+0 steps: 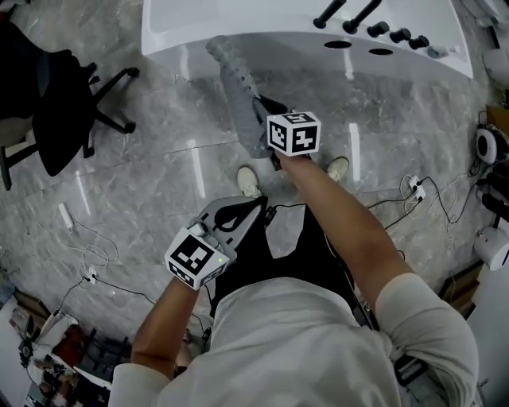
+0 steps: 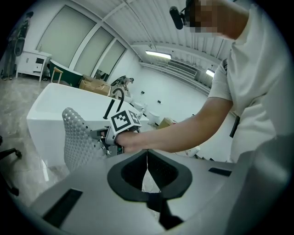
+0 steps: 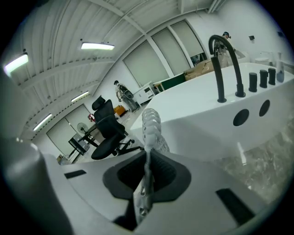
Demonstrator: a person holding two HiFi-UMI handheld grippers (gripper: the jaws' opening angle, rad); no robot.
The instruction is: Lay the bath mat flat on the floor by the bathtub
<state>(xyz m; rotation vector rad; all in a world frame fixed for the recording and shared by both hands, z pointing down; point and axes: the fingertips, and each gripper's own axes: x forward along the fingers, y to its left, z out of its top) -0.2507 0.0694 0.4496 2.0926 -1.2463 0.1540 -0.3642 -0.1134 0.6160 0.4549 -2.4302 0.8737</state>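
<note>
The grey, bumpy bath mat (image 1: 237, 94) hangs in a long, narrow fold from the edge of the white bathtub (image 1: 183, 32) down toward the floor. My right gripper (image 1: 265, 111) is shut on its lower part. In the right gripper view the mat (image 3: 150, 126) runs edge-on between the closed jaws of the right gripper (image 3: 147, 161). My left gripper (image 1: 238, 211) is held back near the person's body, shut with nothing in it. From the left gripper (image 2: 147, 158), the mat (image 2: 76, 137) stands to the left, next to the right gripper's marker cube (image 2: 125, 121).
Black faucet handles (image 1: 350, 13) and knobs sit on the tub's far rim. A black office chair (image 1: 64, 103) stands at the left. Cables and a power strip (image 1: 87, 274) lie on the marble floor (image 1: 159, 167). The person's shoes (image 1: 249, 181) are just short of the mat.
</note>
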